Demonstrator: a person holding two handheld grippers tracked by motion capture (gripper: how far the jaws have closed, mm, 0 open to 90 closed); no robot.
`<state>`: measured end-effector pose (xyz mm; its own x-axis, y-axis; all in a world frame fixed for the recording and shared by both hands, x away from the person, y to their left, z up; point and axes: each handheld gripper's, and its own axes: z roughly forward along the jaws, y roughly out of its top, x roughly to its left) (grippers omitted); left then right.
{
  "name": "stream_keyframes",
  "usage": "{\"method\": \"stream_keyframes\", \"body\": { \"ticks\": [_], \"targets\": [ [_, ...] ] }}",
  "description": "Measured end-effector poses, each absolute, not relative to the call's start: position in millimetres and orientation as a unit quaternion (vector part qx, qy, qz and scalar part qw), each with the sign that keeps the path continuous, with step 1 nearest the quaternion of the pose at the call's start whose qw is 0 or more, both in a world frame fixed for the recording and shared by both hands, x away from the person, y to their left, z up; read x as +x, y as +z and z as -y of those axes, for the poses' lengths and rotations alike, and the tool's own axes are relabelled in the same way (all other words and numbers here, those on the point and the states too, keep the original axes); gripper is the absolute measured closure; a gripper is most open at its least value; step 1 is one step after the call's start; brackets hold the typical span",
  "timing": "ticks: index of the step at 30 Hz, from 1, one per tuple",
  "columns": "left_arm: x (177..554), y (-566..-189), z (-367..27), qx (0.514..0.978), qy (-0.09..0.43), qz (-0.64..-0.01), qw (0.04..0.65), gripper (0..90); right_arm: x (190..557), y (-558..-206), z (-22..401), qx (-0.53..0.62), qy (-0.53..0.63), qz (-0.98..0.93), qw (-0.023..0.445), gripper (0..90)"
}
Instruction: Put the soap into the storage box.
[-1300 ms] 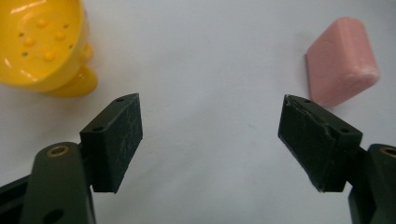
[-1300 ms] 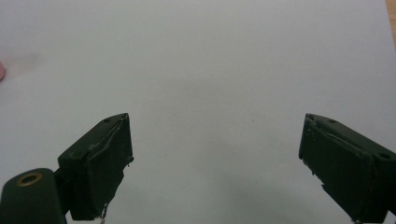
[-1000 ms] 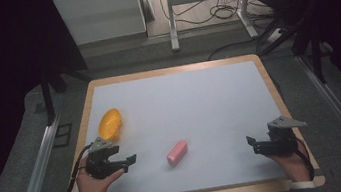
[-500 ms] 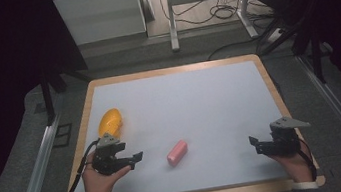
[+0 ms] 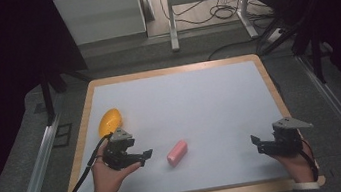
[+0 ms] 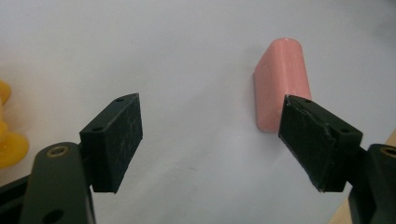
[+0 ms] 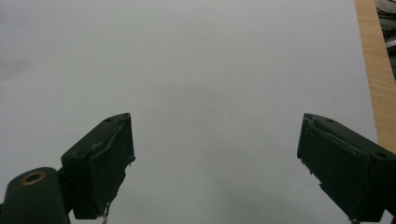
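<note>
The left hand-held gripper (image 5: 144, 156) sits at the lower left of the high view, its jaws spread apart and empty, pointing toward the frame's right at a pink block (image 5: 177, 152) that lies just beside its tips, near the bottom centre of the white counter (image 5: 199, 102). The block lies flat on its long side, apart from everything else, which leaves both of its long faces free for a pinch. In the left gripper view the block (image 6: 281, 84) lies in the upper right, partly behind the right-hand jaw, so the opening is not yet centred on it; in my judgement the gripper would need to shift sideways before closing. A yellow object (image 5: 110, 121), rounded and lemon-like, rests in the left part of the high view, just above the left hand (image 5: 108, 173), and peeks in at the left edge of the left gripper view (image 6: 9, 135); it is close enough that a careless swing of the wrist could nudge it. The left hand lies low, palm near the surface, with the forearm entering from the bottom edge. The right hand-held gripper (image 5: 256, 144) waits at the lower right of the high view, jaws wide apart and holding nothing, aimed toward the centre over bare surface, well apart from the block, its hand (image 5: 296, 159) low by the wooden rim (image 5: 279, 96).
</note>
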<state>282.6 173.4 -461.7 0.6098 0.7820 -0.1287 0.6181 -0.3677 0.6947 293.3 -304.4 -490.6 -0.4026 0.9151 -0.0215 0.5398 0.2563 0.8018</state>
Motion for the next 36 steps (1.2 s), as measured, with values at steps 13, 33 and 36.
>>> {"method": "stream_keyframes", "body": {
  "ticks": [13,33,36],
  "targets": [
    [285.1,-459.4,-146.0,0.837,0.104,-0.403,0.354,21.9,294.9,-493.5,303.0,0.484,0.366,-0.754,0.253,10.5],
    [297.9,-458.6,-117.1,0.853,0.094,-0.386,0.338,22.8,295.4,-494.7,305.4,0.489,0.362,-0.753,0.25,10.5],
    [299.6,-460.5,-115.7,0.854,0.092,-0.388,0.335,23.0,295.5,-494.8,305.5,0.489,0.361,-0.754,0.25,10.5]
  ]
}}
